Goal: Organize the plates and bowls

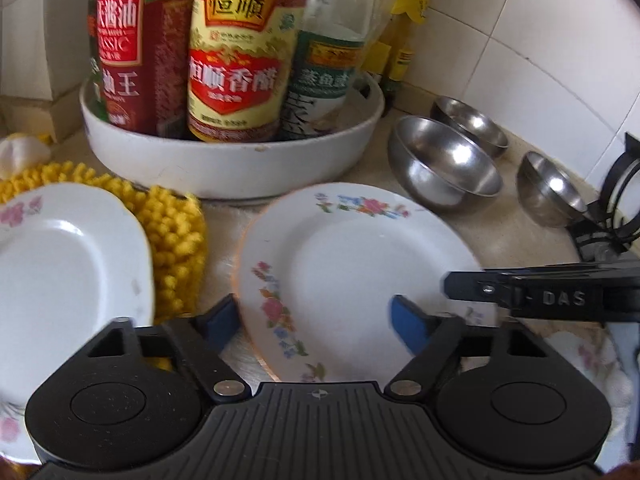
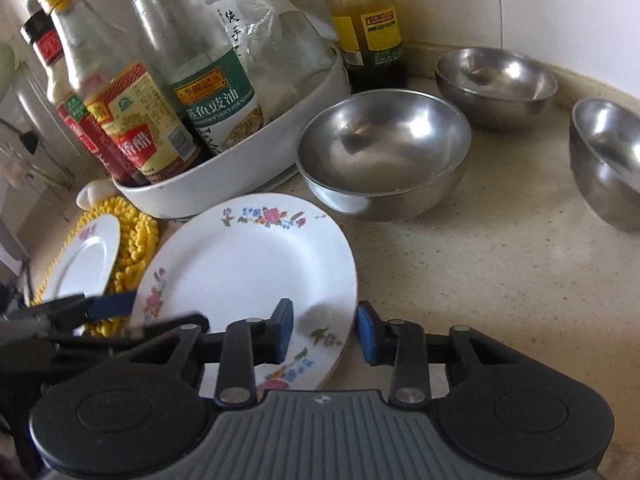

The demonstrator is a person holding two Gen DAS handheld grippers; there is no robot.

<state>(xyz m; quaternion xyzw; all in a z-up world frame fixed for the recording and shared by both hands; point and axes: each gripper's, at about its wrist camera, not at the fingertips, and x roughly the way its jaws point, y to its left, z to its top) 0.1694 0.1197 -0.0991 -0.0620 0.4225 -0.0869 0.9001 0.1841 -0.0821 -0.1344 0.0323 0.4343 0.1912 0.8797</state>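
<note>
Labels upper left of left wrist view: vinegar bottle [image 1: 236, 60] reads 恒顺香醋, w/ soy sauce bottle [image 1: 120, 44] "CLASSIC", both in white tub [image 1: 240, 164]. Floral plate [image 1: 352, 280] center frame on counter [image 2: 500, 280]. Left gripper [image 1: 316, 320] wide, straddling plate's near-left rim. Right gripper [image 2: 324, 332], "DAS" on its arm, narrower, astride plate's right edge; contact unclear. Steel bowls [image 2: 384, 152] upper right.

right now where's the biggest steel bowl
In the right wrist view the largest round stainless-steel bowl stands on the counter at centre, just right of the white bottle tray and beyond the floral plate.
</note>
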